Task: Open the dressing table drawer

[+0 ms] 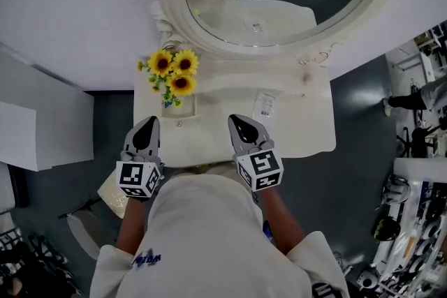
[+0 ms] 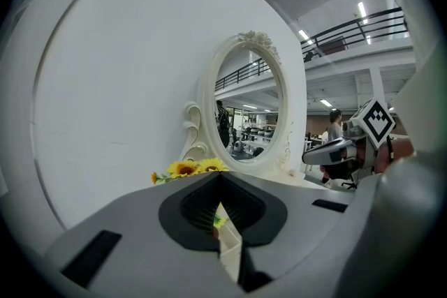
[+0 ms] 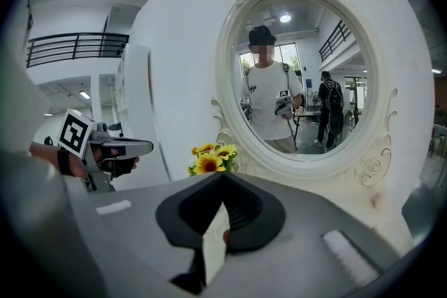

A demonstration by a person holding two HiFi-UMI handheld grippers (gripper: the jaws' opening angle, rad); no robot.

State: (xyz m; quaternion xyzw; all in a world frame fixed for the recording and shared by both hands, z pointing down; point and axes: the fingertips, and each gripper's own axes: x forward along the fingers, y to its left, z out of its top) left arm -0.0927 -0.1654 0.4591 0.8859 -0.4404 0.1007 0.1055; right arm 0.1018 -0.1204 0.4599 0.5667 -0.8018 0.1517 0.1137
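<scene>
Two hand-held tools, the left gripper (image 1: 148, 123) and the right gripper (image 1: 239, 122), hover over the front edge of the white dressing table (image 1: 300, 115), each with jaws clenched together on nothing. The drawer is not visible, presumably lying beneath that front edge. It is judged a light, rigid sliding box, best taken at its knob or lip and drawn straight outward.

Soft, even indoor light leaves only faint shadows on the cream-white wooden dressing table top (image 1: 297, 132). Both gripper views bulge towards black corners, and bright ceiling strip lights (image 2: 362, 10) glare.
</scene>
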